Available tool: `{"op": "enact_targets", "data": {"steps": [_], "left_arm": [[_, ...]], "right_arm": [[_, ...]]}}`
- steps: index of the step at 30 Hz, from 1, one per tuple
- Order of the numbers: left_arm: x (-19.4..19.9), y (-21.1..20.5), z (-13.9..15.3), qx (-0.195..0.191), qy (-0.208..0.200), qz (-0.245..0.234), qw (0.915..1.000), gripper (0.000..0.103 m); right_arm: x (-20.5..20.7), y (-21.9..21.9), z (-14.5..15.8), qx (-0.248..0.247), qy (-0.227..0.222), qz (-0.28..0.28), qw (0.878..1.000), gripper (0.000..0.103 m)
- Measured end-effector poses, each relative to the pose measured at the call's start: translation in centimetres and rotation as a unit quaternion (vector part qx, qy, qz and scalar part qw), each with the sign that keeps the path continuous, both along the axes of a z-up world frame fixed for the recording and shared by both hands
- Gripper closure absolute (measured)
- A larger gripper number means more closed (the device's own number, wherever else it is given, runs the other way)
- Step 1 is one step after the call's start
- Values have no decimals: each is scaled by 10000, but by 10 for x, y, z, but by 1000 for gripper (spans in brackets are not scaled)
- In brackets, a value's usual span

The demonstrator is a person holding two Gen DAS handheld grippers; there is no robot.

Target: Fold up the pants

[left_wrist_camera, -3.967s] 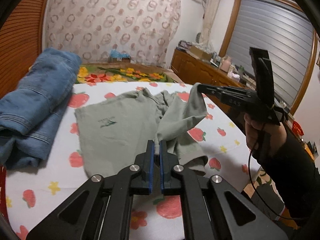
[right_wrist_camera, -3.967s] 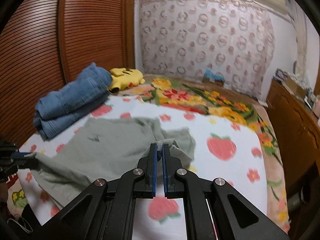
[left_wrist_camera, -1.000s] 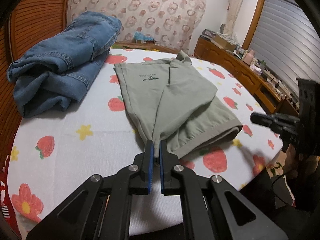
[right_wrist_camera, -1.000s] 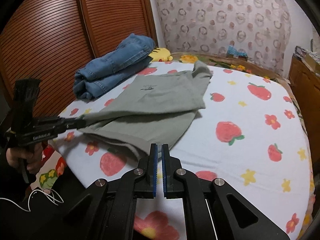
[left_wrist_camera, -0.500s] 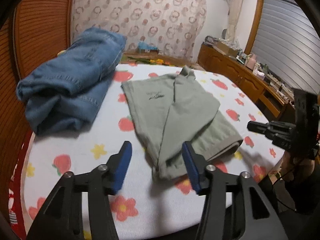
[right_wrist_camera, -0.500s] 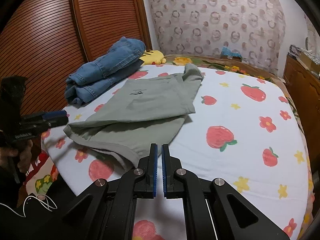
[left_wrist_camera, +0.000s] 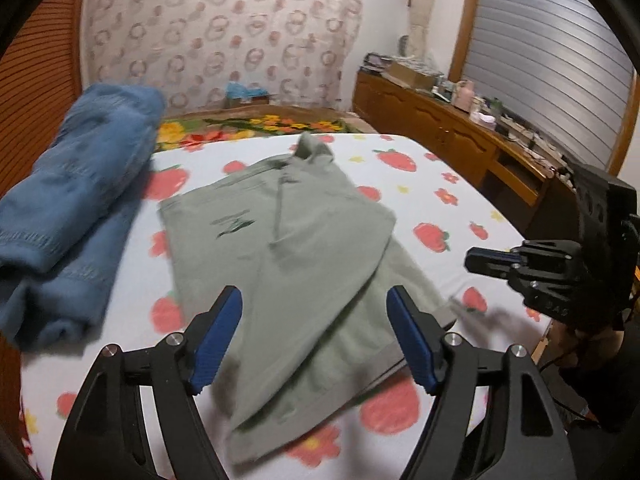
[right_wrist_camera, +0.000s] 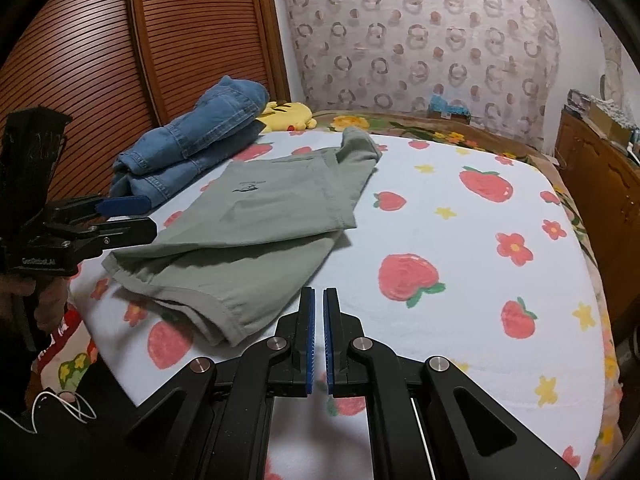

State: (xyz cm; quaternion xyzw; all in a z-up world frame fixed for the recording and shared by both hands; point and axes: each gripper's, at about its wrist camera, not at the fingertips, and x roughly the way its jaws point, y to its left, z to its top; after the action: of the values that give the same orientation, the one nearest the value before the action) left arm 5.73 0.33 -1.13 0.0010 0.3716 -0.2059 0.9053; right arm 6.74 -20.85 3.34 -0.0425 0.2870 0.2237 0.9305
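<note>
The grey-green pants (left_wrist_camera: pixel 288 256) lie folded lengthwise on the strawberry-print bed cover (left_wrist_camera: pixel 432 184), one leg over the other; they also show in the right wrist view (right_wrist_camera: pixel 256 232). My left gripper (left_wrist_camera: pixel 316 336) is wide open and empty, held just above the pants' near end. It also shows at the left of the right wrist view (right_wrist_camera: pixel 136 220). My right gripper (right_wrist_camera: pixel 319 336) is shut and empty, over the bed cover beside the pants' hem. It appears at the right of the left wrist view (left_wrist_camera: pixel 476 260).
Folded blue jeans (left_wrist_camera: pixel 76 200) lie on the bed left of the pants, also seen in the right wrist view (right_wrist_camera: pixel 192 140). A yellow plush toy (right_wrist_camera: pixel 286 114) lies behind them. A wooden louvred wardrobe (right_wrist_camera: pixel 120 60) stands at left, a wooden dresser (left_wrist_camera: pixel 460 140) at right.
My left gripper let go of the pants' leg and opened wide, then pulled back a little. The pants settled flat on the bed. My right gripper stayed shut.
</note>
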Motion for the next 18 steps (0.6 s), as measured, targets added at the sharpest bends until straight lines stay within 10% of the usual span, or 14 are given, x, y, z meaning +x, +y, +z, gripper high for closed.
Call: {"op": "enact_targets", "data": {"steps": [7,18], "left_arm": [[25,-33,1,122,110,-372,9992,31],[64,-82,-12,399,545,-905,9936,49]], "right_arm": [[11,-13,-1,17,-64,-185,9998,60],[28,-30,-8,-70,-71,-413,9991,59]]}}
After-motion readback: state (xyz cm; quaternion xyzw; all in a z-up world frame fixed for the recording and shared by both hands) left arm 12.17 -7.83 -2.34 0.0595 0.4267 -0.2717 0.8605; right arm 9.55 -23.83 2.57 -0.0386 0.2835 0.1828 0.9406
